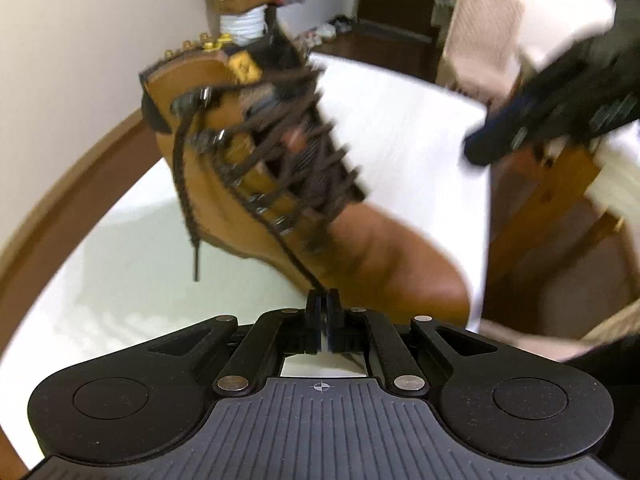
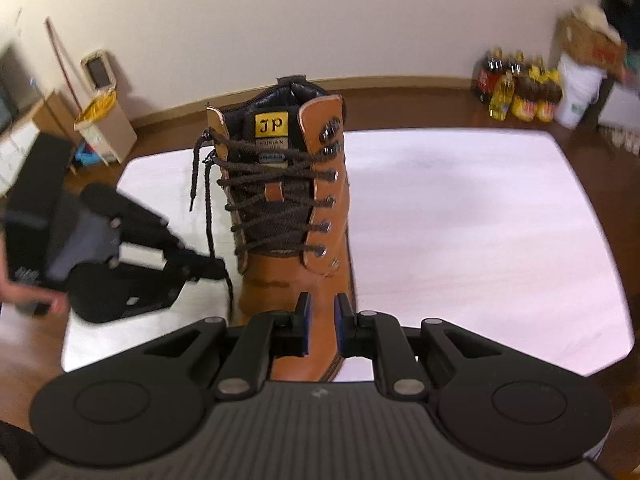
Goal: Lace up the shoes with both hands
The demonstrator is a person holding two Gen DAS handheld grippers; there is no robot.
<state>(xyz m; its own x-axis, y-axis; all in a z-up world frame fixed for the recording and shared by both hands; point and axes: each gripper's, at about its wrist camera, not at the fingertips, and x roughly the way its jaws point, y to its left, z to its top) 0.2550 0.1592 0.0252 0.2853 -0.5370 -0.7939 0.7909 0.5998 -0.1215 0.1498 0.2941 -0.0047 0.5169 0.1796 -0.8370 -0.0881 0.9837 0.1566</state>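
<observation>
On the white worktop the tan leather lace-up boot stood upright, its brown lace pinched in the closed left tool, nearer than the half-open, empty right tool.

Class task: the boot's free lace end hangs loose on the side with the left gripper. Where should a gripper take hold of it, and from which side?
Probably just above the stiff tip of the free lace end, where it hangs clear of the boot. Come from the open table side, jaws across the cord. The left gripper is shut on the other lace strand; the right gripper is open.
</observation>
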